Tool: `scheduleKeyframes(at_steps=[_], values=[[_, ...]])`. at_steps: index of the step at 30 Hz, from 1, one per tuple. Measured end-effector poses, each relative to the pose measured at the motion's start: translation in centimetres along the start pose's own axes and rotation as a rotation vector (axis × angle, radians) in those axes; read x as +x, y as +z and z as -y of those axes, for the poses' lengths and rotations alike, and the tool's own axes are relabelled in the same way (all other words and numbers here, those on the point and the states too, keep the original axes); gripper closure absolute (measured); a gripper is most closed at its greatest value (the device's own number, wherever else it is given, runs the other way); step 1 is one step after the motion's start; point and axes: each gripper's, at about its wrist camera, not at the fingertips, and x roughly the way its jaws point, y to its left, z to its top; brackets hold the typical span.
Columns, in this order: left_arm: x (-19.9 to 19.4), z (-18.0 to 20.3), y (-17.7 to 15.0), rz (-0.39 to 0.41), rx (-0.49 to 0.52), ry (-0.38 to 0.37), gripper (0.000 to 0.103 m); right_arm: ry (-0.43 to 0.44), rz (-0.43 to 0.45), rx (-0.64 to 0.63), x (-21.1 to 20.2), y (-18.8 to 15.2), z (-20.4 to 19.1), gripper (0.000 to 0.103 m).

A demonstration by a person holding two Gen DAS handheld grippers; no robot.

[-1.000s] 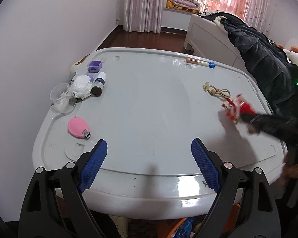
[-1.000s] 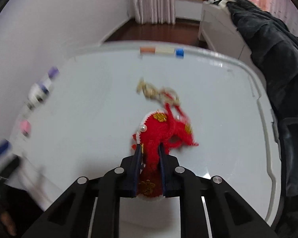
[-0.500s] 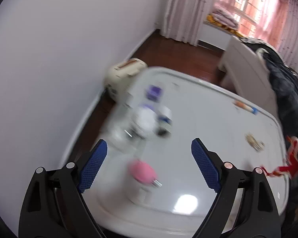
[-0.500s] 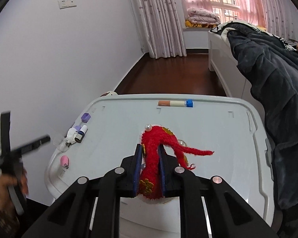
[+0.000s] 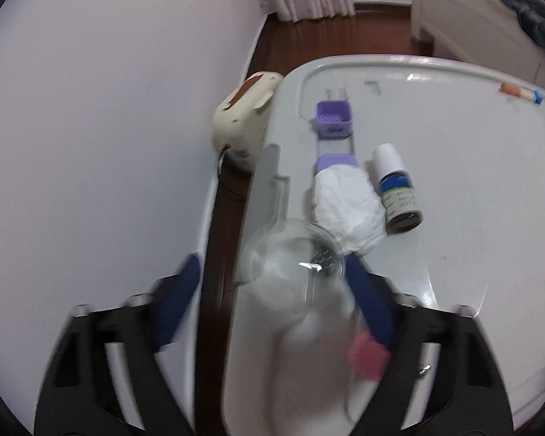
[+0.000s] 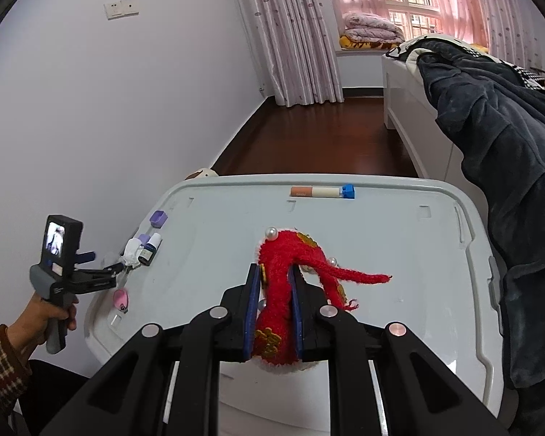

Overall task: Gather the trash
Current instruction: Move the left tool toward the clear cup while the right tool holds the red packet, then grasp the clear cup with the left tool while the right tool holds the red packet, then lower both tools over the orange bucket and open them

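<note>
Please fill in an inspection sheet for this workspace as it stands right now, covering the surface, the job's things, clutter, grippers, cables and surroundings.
Surface: white plastic lid serving as the table top.
Job's things: clear plastic cup at the lid's left edge; crumpled white tissue beside it, against the cup's rim.
Clutter: small brown bottle lying down, two purple caps, pink nail clipper, capped tube.
Grippers: left gripper has just been closing with the cup between its fingers, contact unclear; right gripper shut on a red plush ornament, lifted off the lid.
Cables: nothing seen.
Surroundings: white wall, wood floor, pink curtains, dark robe over a bed.
</note>
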Motion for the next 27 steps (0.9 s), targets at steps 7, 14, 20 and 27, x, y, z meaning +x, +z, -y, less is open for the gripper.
scheduleKeyframes(at_steps=[7, 14, 20, 27], values=[[-8.5, -0.2, -2.2, 0.139, -0.077, -0.079, 0.052, 0.004, 0.008, -0.012, -0.4, -0.3, -0.2, 0.087], [-16.6, 5.8, -10.4, 0.114, 0.080, -0.320, 0.051, 0.039, -0.001, -0.058, -4.7, -4.0, -2.3, 0.087], [-18.5, 13.8, -18.5, -0.032, 0.254, -0.587, 0.051, 0.085, -0.081, -0.041, -10.4, -12.5, -4.3, 0.085], [-17.1, 19.8, -24.2, -0.220, 0.358, -0.709, 0.048, 0.077, -0.301, 0.047, -10.3, -22.2, -4.3, 0.073]])
